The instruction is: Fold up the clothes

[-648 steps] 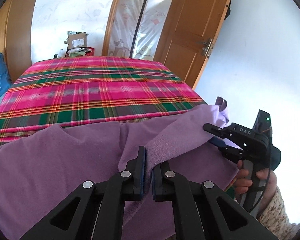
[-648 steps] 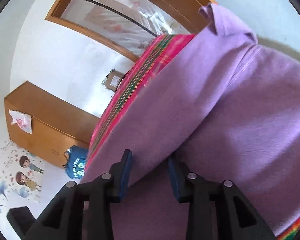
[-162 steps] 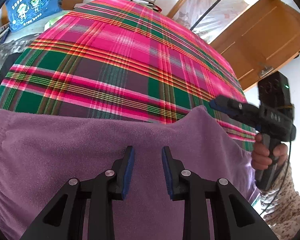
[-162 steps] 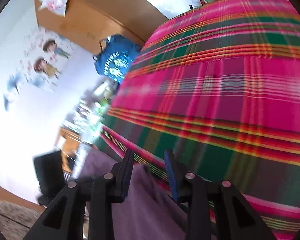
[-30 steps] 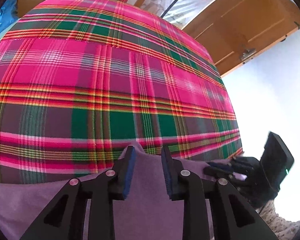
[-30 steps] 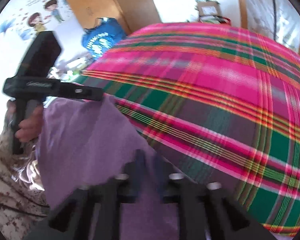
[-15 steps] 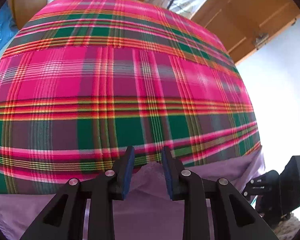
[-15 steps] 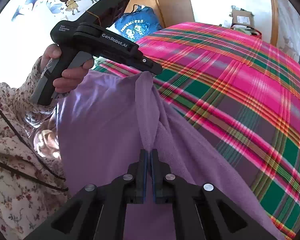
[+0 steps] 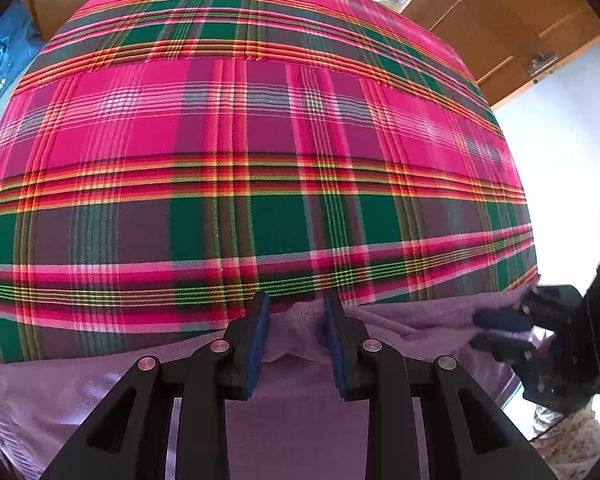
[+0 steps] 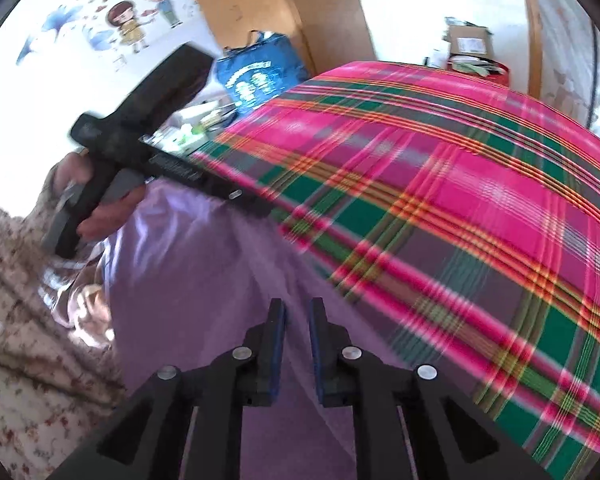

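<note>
A purple fleece garment (image 9: 300, 412) lies along the near edge of the plaid bed cover (image 9: 240, 168). My left gripper (image 9: 294, 312) is open, its fingers either side of a raised fold at the garment's far edge. In the right wrist view the garment (image 10: 188, 280) spreads below my right gripper (image 10: 296, 320), which is open with a narrow gap just over the cloth. The left gripper (image 10: 256, 208) shows there at the garment's far edge. The right gripper (image 9: 500, 332) shows at the garment's right end in the left wrist view.
The pink, green and grey plaid cover (image 10: 460, 200) fills the bed. A wooden door (image 9: 512, 28) stands beyond the bed on the right. A blue bag (image 10: 260, 76) and a cardboard box (image 10: 470, 44) sit past the bed's far side. My floral sleeve (image 10: 32, 340) is at the lower left.
The right gripper has opened and let go of the purple fold it pinched half a second ago. The garment has dropped flatter. The left gripper stays open at the far edge.
</note>
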A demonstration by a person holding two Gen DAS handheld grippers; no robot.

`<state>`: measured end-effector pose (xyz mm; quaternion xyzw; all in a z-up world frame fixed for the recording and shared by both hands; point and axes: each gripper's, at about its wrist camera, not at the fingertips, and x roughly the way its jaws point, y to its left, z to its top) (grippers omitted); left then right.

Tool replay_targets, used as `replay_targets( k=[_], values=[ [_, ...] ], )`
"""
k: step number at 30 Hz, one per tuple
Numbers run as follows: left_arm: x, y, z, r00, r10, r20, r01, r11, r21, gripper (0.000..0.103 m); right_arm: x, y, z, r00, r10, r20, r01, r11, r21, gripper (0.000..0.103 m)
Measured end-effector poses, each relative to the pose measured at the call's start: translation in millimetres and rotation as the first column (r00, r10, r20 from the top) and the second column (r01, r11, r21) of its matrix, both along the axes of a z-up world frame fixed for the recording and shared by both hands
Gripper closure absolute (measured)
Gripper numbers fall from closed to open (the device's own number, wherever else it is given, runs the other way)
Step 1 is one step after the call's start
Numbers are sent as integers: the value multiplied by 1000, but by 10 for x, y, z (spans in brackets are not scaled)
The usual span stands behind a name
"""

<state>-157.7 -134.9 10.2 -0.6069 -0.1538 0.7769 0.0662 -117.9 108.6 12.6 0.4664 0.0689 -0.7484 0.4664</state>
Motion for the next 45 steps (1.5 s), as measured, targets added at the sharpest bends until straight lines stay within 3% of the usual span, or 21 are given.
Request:
replay_targets(
  k=[4,10,17,20,28,30,31,34,38,43,44,45],
  values=[
    [-5,-4,-8,1000,0,11,0,1000,-2,74,-138,-172,-166,996,35,87,-34,999,-8,87],
    [4,-75,27,1000,2,14,-3,999,47,79,-55,-325,-158,989,118,90,-118,993,-11,78],
    [110,-174,116,1000,12,17,-14,994,108,82,169,-355,-4,977,199,77,-196,980,-46,88],
    [143,-212,153,999,23,26,-27,989,144,77,221,-343,19,978,193,77,-189,981,-52,94],
    [221,-233,246,996,76,49,-86,969,232,73,293,-361,46,978,196,73,-192,980,-59,94],
    [254,-216,273,996,74,50,-83,976,202,52,315,-377,42,977,203,70,-200,978,-58,94],
    [262,-202,287,996,71,47,-78,980,184,50,326,-385,40,976,207,69,-203,977,-58,94],
    [246,-136,316,998,46,51,-52,989,138,50,359,-409,33,974,218,65,-215,975,-57,93],
    [195,78,265,996,-23,85,26,999,-44,50,397,-418,40,974,220,60,-216,975,-59,93],
    [214,213,239,993,-68,93,78,991,-112,50,403,-402,53,976,208,59,-205,977,-64,93],
    [216,229,234,993,-76,95,88,988,-127,53,404,-399,56,977,206,59,-202,977,-65,93],
    [218,228,229,992,-81,100,93,988,-120,64,406,-396,58,977,204,59,-200,978,-66,93]
  ],
)
